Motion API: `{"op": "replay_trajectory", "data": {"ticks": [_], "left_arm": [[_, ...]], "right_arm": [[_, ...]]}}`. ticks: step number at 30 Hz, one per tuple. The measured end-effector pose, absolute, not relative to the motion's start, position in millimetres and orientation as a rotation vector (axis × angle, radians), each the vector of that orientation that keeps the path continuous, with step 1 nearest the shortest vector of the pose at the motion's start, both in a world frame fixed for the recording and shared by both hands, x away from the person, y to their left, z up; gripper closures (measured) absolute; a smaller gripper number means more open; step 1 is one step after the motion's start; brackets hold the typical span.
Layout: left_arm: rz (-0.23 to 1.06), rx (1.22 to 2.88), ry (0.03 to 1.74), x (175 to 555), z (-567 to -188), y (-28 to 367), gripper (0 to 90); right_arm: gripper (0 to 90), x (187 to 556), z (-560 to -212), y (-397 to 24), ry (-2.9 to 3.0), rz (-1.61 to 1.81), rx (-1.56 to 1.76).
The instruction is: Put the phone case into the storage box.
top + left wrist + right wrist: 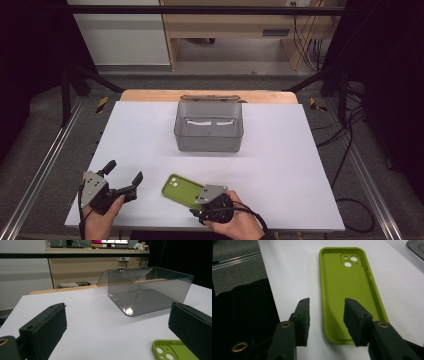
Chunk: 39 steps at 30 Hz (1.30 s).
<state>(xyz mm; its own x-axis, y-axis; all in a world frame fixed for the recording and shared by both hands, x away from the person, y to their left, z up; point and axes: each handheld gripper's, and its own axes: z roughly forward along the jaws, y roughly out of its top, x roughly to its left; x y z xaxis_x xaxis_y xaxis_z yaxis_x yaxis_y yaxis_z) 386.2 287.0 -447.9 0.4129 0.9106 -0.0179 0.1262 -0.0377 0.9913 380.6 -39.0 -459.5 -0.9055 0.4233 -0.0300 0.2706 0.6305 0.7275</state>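
Note:
A lime-green phone case (181, 189) lies hollow side up on the white table (280, 165), near its front edge. My right gripper (196, 199) is low over the case's near end, pointing along it. In the right gripper view its jaws straddle one long wall of the case (347, 282): one pad stands outside on the table, the other over the hollow. A gap shows on both sides of the wall, so the right gripper (325, 308) is open. My left gripper (125, 170) rests open and empty left of the case (172, 352).
A clear grey plastic box (209, 127) with its lid tipped back stands at the middle of the table, beyond the case; it looks empty (147, 290). Aluminium rails run along both sides. Bare table lies left and right of the box.

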Motion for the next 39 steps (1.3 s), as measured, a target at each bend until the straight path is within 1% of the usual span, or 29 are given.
{"op": "replay_trajectory", "data": {"ticks": [5, 15, 19, 24, 27, 34, 39], "left_arm": [[0.827, 1.483, 0.97, 386, -448, 286, 1.4], [0.818, 1.489, 0.965, 386, -449, 285, 1.4], [0.816, 1.493, 0.963, 387, -449, 285, 1.4], [0.814, 1.496, 0.961, 387, -448, 283, 1.4], [0.812, 1.497, 0.966, 387, -449, 282, 1.5], [0.819, 1.5, 0.976, 388, -450, 284, 2.7], [0.806, 1.482, 0.994, 388, -450, 285, 2.5]], "right_arm": [[69.6, 381, -467, -40, 2.665, 1.107, 0.548], [79.6, 380, -473, -36, 2.691, 1.077, 0.479], [81.8, 379, -475, -35, 2.682, 1.059, 0.463], [82.1, 375, -476, -35, 2.653, 1.041, 0.411], [85.7, 375, -476, -34, 2.636, 1.022, 0.381], [85.9, 379, -475, -35, 2.665, 1.036, 0.401], [87.7, 380, -475, -36, 2.672, 1.047, 0.41]]}}
